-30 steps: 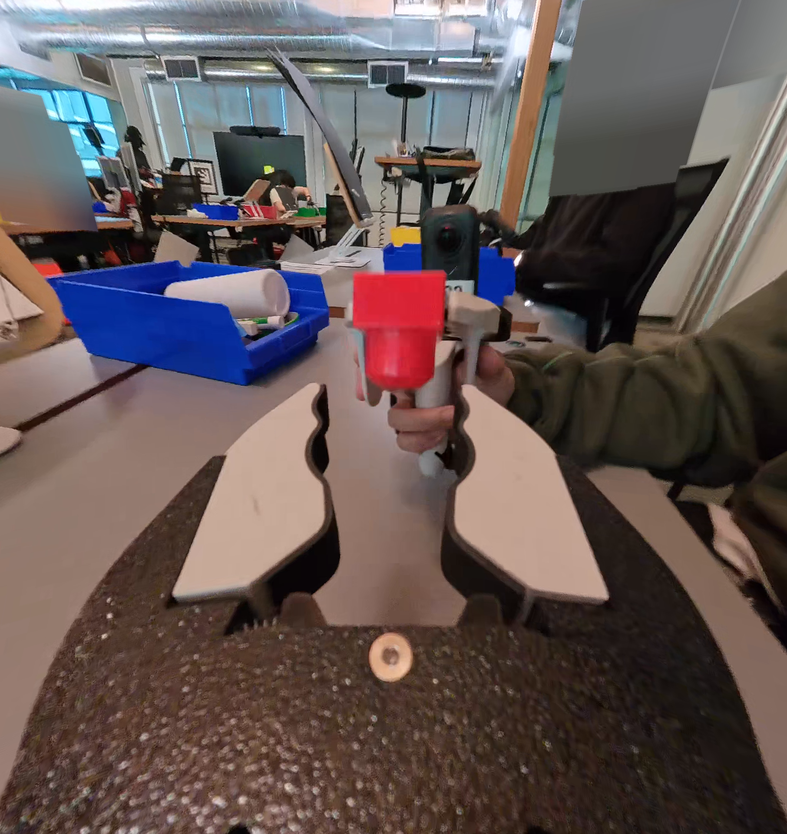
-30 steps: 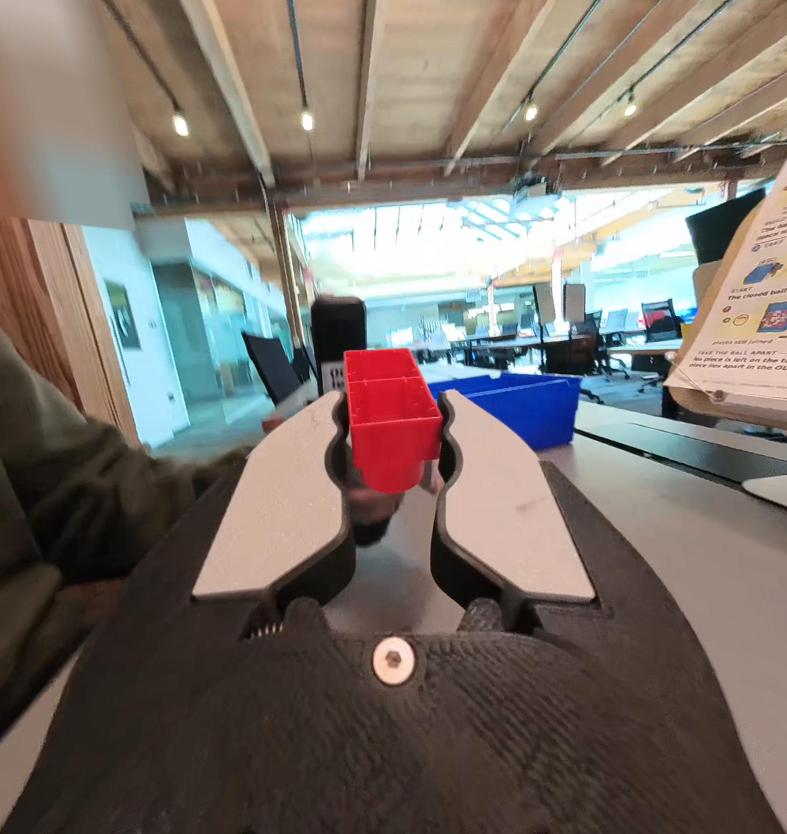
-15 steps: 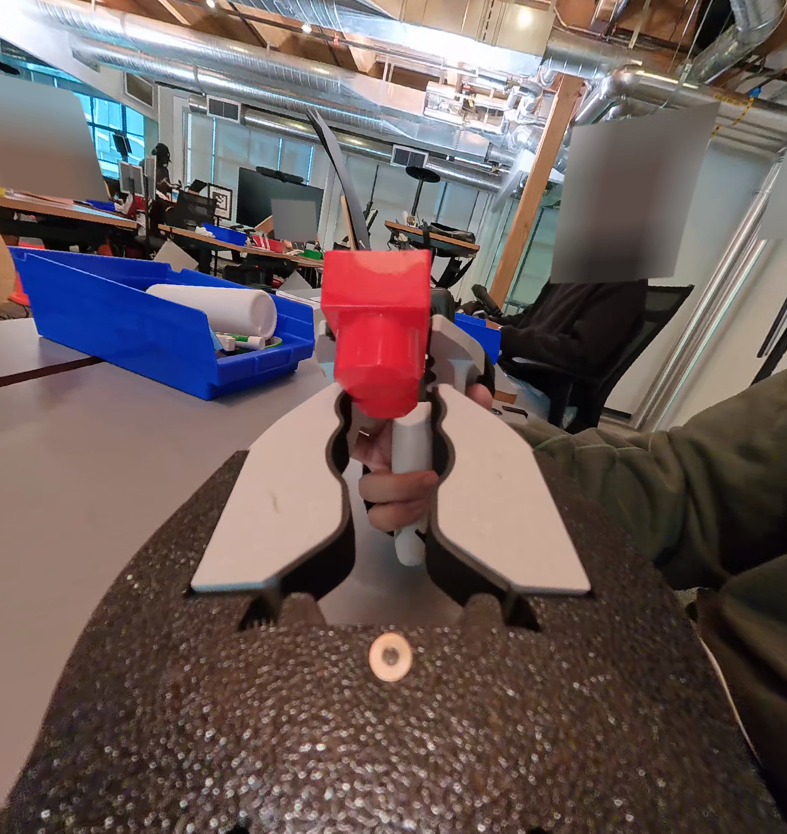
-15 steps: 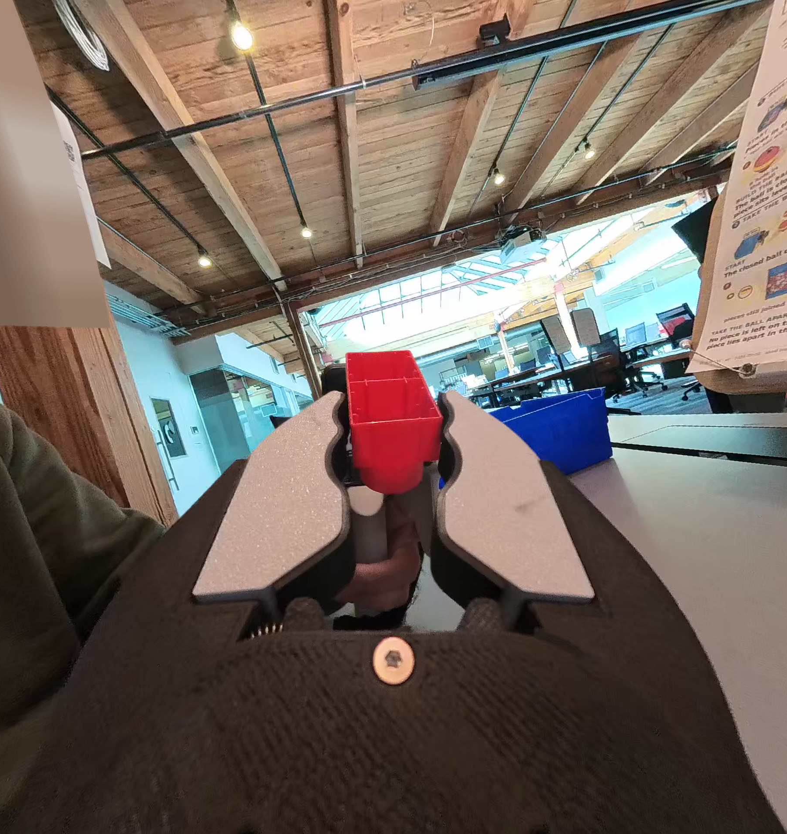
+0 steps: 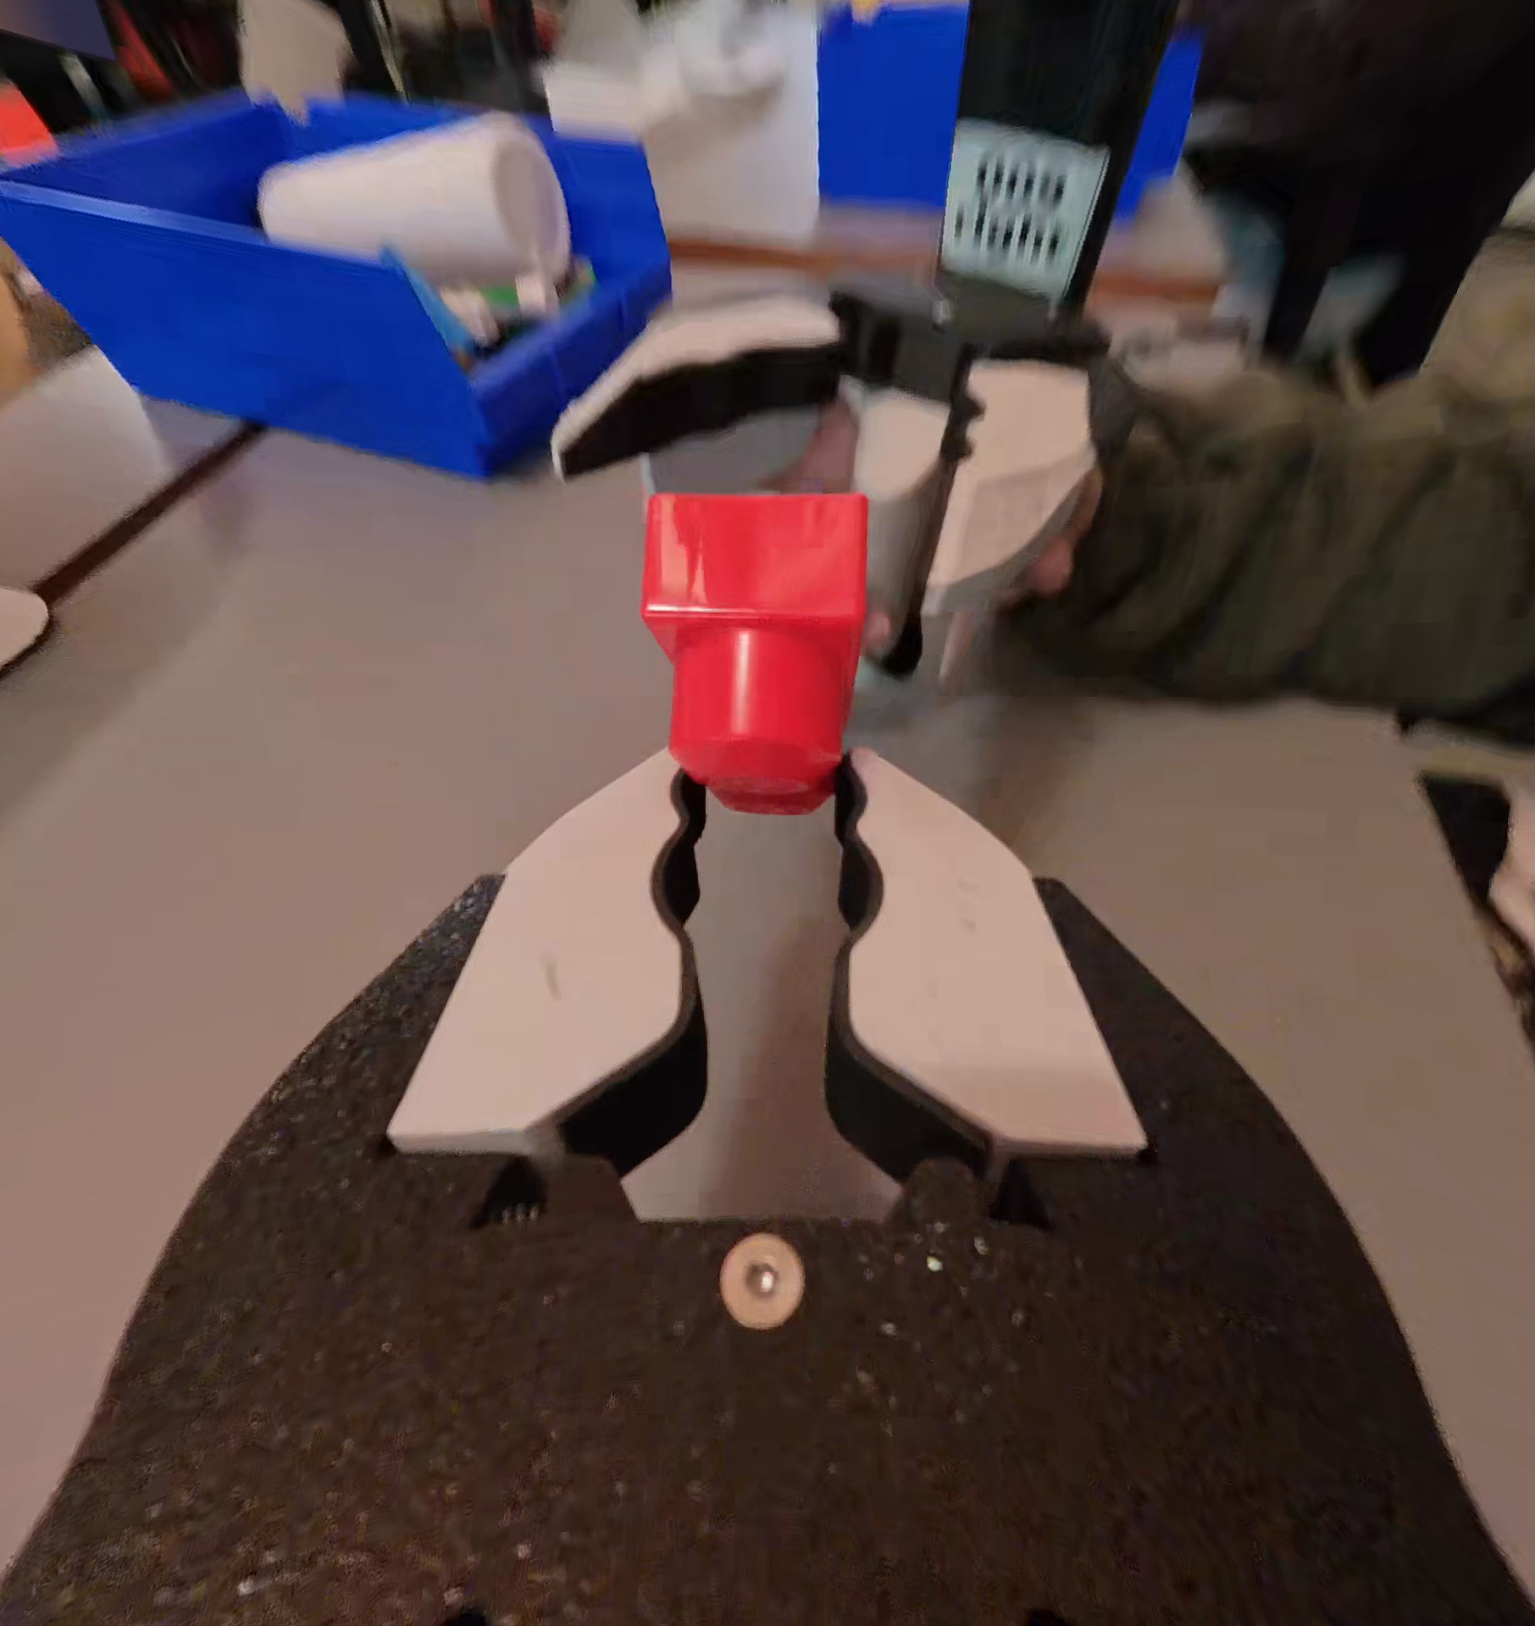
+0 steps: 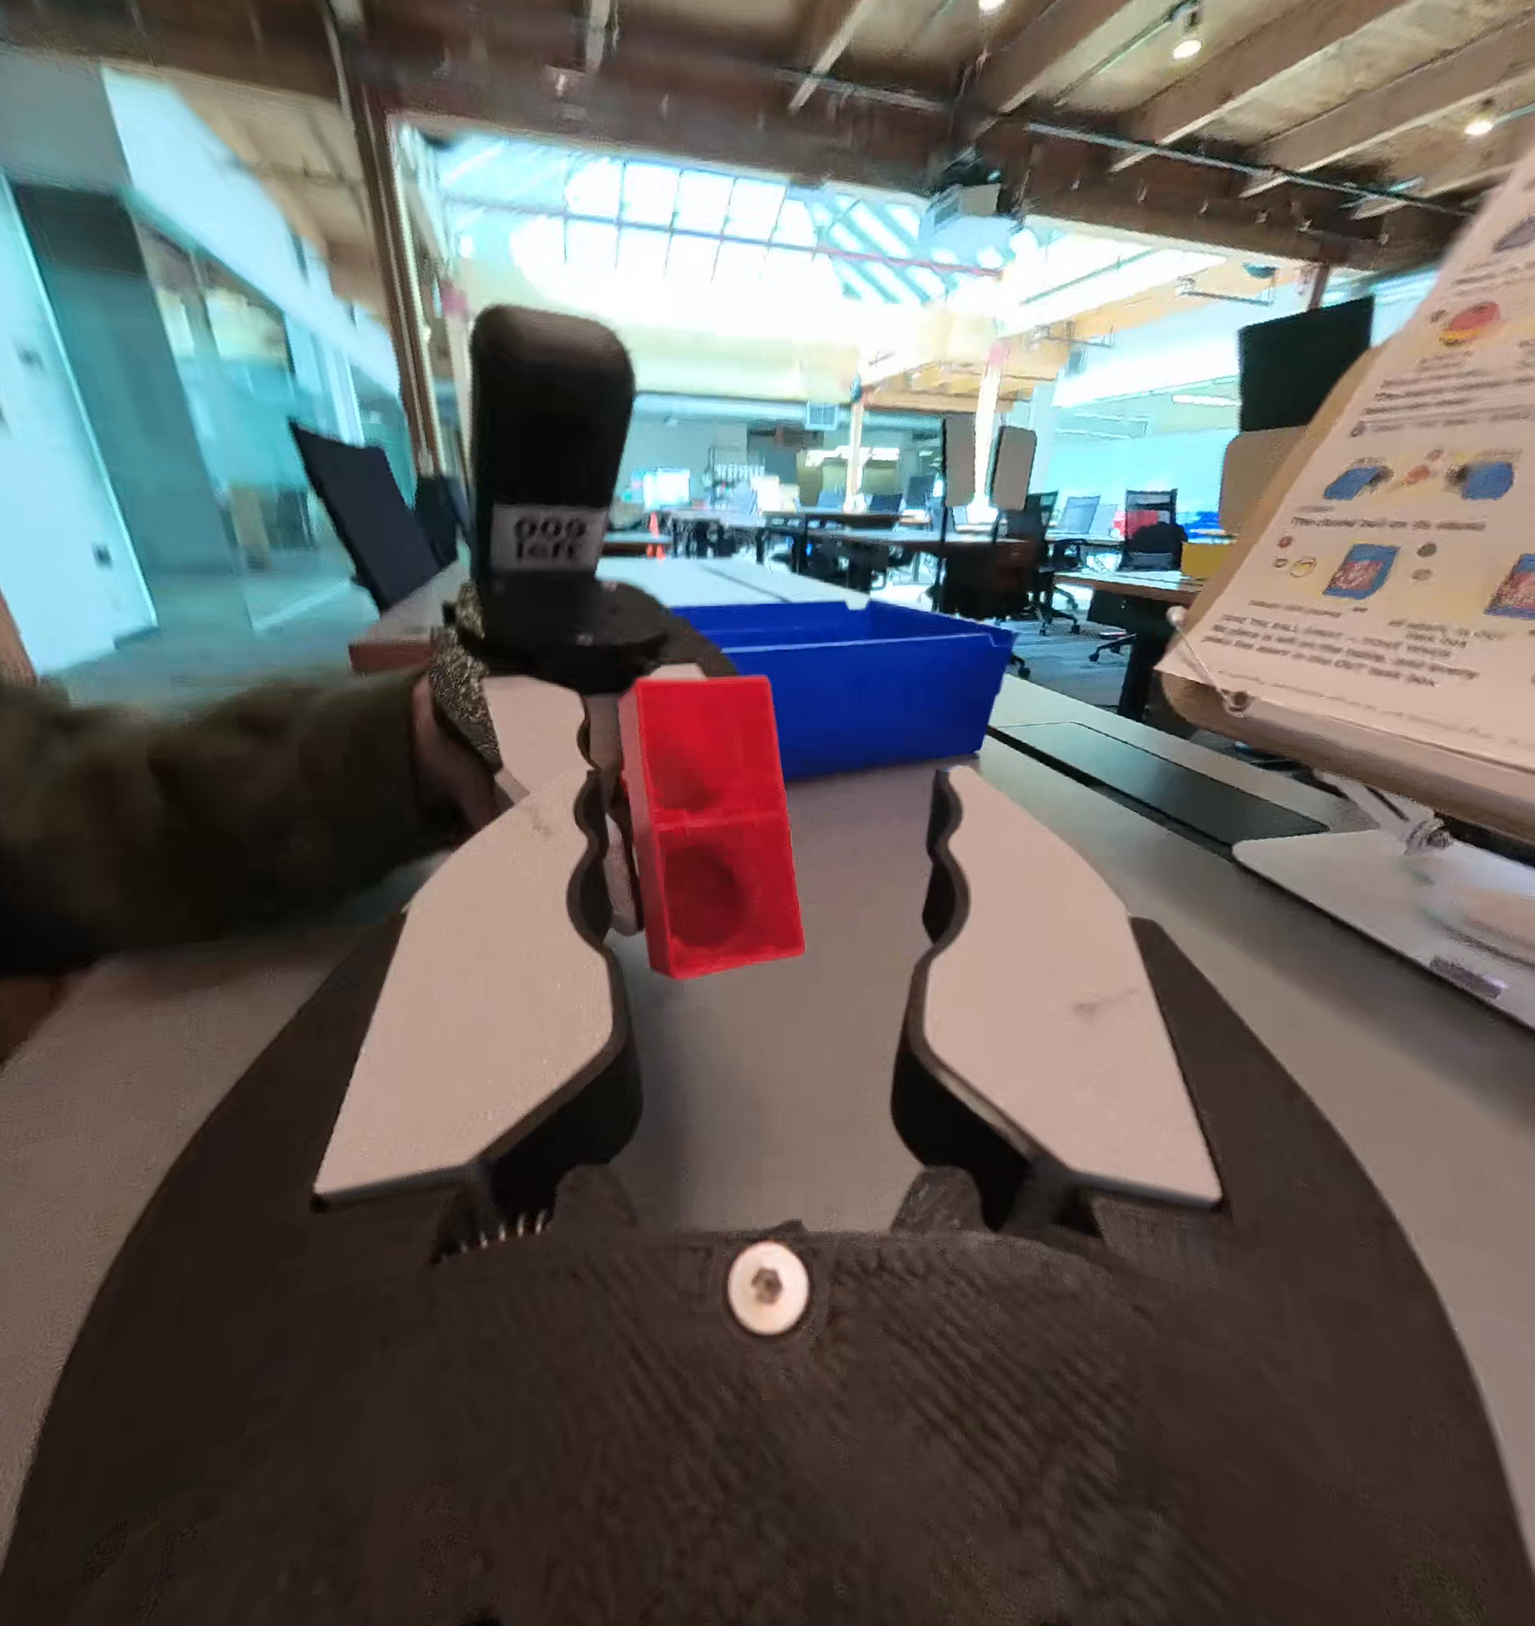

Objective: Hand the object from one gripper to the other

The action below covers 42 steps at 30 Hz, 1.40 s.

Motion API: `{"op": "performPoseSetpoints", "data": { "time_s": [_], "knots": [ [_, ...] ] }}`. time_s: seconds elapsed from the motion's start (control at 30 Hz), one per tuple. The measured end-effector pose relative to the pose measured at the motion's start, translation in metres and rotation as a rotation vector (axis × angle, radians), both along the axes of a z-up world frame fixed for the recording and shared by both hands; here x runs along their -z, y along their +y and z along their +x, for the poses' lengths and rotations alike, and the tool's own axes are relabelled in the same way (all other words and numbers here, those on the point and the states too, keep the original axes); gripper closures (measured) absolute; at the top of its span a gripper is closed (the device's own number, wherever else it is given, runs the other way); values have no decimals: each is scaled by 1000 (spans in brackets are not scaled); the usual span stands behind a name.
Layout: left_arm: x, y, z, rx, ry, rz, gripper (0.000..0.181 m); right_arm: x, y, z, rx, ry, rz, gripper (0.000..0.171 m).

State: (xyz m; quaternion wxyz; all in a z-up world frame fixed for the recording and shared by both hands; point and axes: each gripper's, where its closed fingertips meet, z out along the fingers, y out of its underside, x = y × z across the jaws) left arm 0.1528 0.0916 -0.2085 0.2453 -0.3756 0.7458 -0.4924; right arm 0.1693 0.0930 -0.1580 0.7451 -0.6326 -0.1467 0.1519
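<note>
Red plastic block (image 5: 753, 651), square-topped and round-stemmed, pinched by the left tool (image 5: 762, 779).

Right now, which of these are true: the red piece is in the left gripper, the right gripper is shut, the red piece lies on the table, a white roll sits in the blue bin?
1. The left gripper holds the red piece. True.
2. The right gripper is shut. False: its fingers stand apart, gripping nothing.
3. The red piece lies on the table. False: it is held above it.
4. A white roll sits in the blue bin. True.
</note>
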Motion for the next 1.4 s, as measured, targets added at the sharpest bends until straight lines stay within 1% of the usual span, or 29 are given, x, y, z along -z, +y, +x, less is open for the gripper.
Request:
{"op": "performPoseSetpoints", "data": {
  "time_s": [0.07,0.1,0.17,0.23,0.27,0.3,0.37,0.43,0.5,0.53,0.6,0.67,0.77,0.83,0.87,0.93,1.07,1.13,1.17,1.2,1.23,1.27,1.33,1.4],
  "knots": [
    [13,0,-8,44,64,86,154,4,-2,-12,-58,-47,-1,107],
    [16,-3,-12,76,87,103,154,6,-3,-18,-89,-63,-5,112],
    [21,-10,-19,133,108,125,154,12,-5,-31,-141,-119,-8,113],
    [22,-15,-23,178,117,132,154,23,-7,-43,-206,-176,-40,122],
    [23,-15,-23,177,117,138,154,30,-6,-45,-217,-203,-72,129],
    [25,-12,-22,163,119,162,154,34,-4,-46,-212,-218,-92,132],
    [24,-9,-19,149,88,170,154,35,-1,-44,-196,-219,-118,133],
    [8,-9,-15,138,-12,109,154,22,-2,-39,-183,-141,-67,134],
    [-17,-10,-8,97,-169,0,152,-2,-6,-26,-162,17,44,134],
    [-28,-10,-6,79,-223,-56,145,-15,-12,-21,-182,113,103,134],
    [-34,-14,-4,69,-230,-121,133,-31,-19,-9,-206,281,185,134],
    [-32,-19,2,50,-207,-158,124,-38,-22,-1,-199,375,240,134],
    [-34,-31,7,45,-200,-286,127,-39,-21,-4,-230,435,242,134],
    [-43,-40,5,85,-207,-408,145,-37,-20,-10,-251,424,237,134],
    [-46,-40,5,81,-207,-449,146,-38,-20,-13,-256,413,238,134],
    [-46,-40,7,77,-201,-471,146,-39,-20,-12,-244,408,243,134],
    [-41,-33,10,33,-175,-410,147,-32,-17,-8,-227,401,203,133],
    [-33,-17,13,-25,-183,-272,147,-25,-11,1,-165,374,149,132],
    [-26,-7,14,-57,-177,-164,147,-25,-10,5,-124,347,140,124],
    [-17,3,13,-81,-167,-48,147,-24,-10,9,-81,305,132,111],
    [-12,10,12,-87,-163,46,147,-21,-8,10,-41,226,112,104],
    [-9,13,8,-71,-157,107,147,-12,-5,8,-7,105,71,103],
    [-2,15,3,-37,-121,181,147,8,0,5,47,-113,-11,97],
    [9,17,-2,-7,-75,267,147,19,2,-5,29,-219,-28,104]
  ]
}}
